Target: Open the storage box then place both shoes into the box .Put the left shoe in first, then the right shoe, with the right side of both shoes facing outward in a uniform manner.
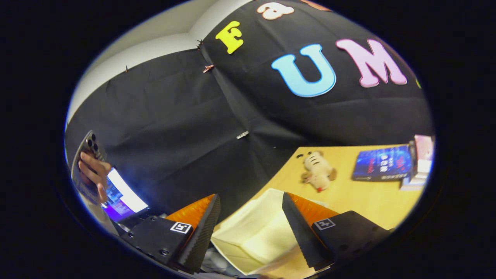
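The gripper (252, 226) rides tilted over a pale wooden table (372, 197), its two fingers spread wide apart and pinching nothing. Between them, and a little below their tips, sits the storage box (254, 232), a cream, fabric-looking thing seen from above at an angle; its broad top face lies in the gap and a corner edge drops away toward the near side. Whether that face is a closed lid or a folded flap cannot be told from here, and no seam or handle is plain. It looks light and soft-walled rather than rigid, so it may well slide or dent under a push instead of opening cleanly; the surest hold is probably a thin edge of the lid near a corner, pinched between the fingers and lifted, rather than a squeeze across the body. Under the box's near corner something pale grey shows, too cut off to name. Beyond the fingers a plush toy (317, 170) lies on the table, and farther off a blue book (381, 164) beside a small stack of books (420, 161). Off to the side a hand (95, 172) holds a phone (87, 155) by a lit screen (124, 193).
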`<state>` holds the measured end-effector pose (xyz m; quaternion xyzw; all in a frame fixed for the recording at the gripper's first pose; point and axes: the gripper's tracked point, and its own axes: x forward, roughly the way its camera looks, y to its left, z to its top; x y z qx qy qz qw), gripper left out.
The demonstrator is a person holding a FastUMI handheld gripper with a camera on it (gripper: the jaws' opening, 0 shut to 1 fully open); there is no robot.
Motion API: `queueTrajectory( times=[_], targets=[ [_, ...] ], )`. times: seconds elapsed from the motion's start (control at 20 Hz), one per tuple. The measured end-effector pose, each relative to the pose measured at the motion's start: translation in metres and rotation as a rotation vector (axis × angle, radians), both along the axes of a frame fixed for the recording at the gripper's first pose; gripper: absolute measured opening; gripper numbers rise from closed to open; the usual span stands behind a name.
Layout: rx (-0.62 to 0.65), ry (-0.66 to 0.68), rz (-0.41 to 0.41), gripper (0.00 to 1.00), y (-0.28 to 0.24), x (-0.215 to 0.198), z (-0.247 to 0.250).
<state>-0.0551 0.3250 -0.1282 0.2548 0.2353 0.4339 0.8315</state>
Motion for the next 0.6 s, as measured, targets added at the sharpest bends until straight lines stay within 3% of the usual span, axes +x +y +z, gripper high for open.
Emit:
queueTrajectory(
  times=[0.4,0.6],
  targets=[
    [-0.238,0.144,-0.162,0.98,-0.121,0.011,-0.079],
    [-0.357,0.311,-0.173,0.98,-0.160,-0.009,-0.140]
  ],
)
